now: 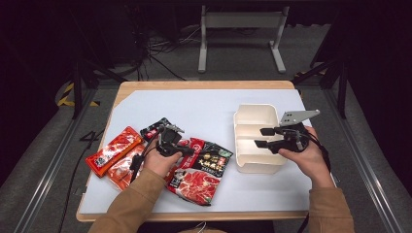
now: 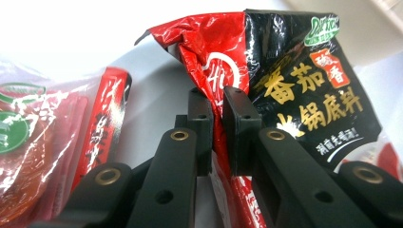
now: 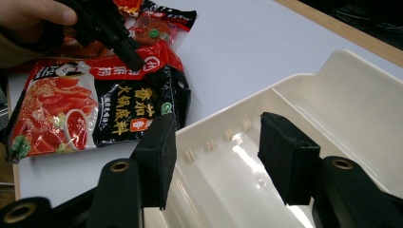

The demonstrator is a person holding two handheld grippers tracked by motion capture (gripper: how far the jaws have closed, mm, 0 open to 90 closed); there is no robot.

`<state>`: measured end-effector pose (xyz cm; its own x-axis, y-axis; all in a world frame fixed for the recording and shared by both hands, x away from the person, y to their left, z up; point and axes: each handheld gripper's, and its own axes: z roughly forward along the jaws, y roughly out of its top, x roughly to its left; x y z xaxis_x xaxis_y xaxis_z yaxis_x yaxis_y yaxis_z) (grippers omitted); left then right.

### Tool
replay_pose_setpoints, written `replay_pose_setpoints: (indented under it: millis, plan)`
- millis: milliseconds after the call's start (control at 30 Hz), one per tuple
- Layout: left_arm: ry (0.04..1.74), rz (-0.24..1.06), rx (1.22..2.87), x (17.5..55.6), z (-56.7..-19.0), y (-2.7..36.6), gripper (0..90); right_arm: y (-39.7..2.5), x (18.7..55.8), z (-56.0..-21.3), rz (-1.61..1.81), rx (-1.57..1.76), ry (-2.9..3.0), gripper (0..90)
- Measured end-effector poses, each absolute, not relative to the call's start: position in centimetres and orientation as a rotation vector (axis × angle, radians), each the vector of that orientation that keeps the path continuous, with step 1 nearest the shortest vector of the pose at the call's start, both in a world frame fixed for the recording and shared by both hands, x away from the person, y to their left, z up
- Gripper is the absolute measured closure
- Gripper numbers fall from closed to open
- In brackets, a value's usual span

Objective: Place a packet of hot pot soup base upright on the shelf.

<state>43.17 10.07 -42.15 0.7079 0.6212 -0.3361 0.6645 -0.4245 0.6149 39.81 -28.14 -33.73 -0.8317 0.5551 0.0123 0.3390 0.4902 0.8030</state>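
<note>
A large red and black hotpot-base packet (image 1: pixel 201 172) lies near the front middle of the white sheet. My left gripper (image 1: pixel 187 150) is shut on its red top edge; in the left gripper view the two jaws pinch the crumpled red foil (image 2: pixel 218 102) of the packet (image 2: pixel 294 90). A cream divided box (image 1: pixel 257 111) stands to the right. My right gripper (image 1: pixel 262 137) is open at the box. In the right gripper view (image 3: pixel 216 137) one jaw stands outside the box's wall (image 3: pixel 228 114) and the other over its inside. The packet (image 3: pixel 95 104) lies beyond.
Two orange-red packets (image 1: pixel 114 150) (image 1: pixel 124 170) and a small black packet (image 1: pixel 155 127) lie left of my left hand. In the left gripper view a red stick packet (image 2: pixel 102 123) and a translucent orange one (image 2: pixel 28 142) sit close by. The wooden table edge (image 1: pixel 204 85) borders the sheet.
</note>
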Motion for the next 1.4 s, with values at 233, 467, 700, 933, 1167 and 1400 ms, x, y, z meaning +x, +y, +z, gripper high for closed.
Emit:
replay_pose_setpoints:
  millis: [233,467,700,933,1167,1400]
  plan:
    - [0.907,-0.052,2.088,42.2,-40.0,10.4,84.9,-28.3,39.6,-33.4,1.263,0.765,2.466,46.2]
    - [0.820,-0.038,2.014,40.7,-37.5,10.7,86.6,-28.3,39.4,-33.0,1.273,0.753,2.456,46.2]
    - [0.741,0.017,1.996,39.2,-35.6,10.6,86.8,-29.0,39.1,-32.4,1.289,0.760,2.427,46.5]
    - [0.672,0.077,1.973,37.7,-33.7,10.7,87.1,-29.4,38.6,-31.6,1.344,0.757,2.413,48.9]
    - [0.625,0.170,1.929,36.5,-32.4,11.0,87.5,-28.7,37.8,-30.6,1.360,0.704,2.409,48.5]
    - [0.629,0.226,1.849,35.7,-31.7,11.4,87.7,-27.5,36.7,-29.2,1.421,0.635,2.419,45.7]
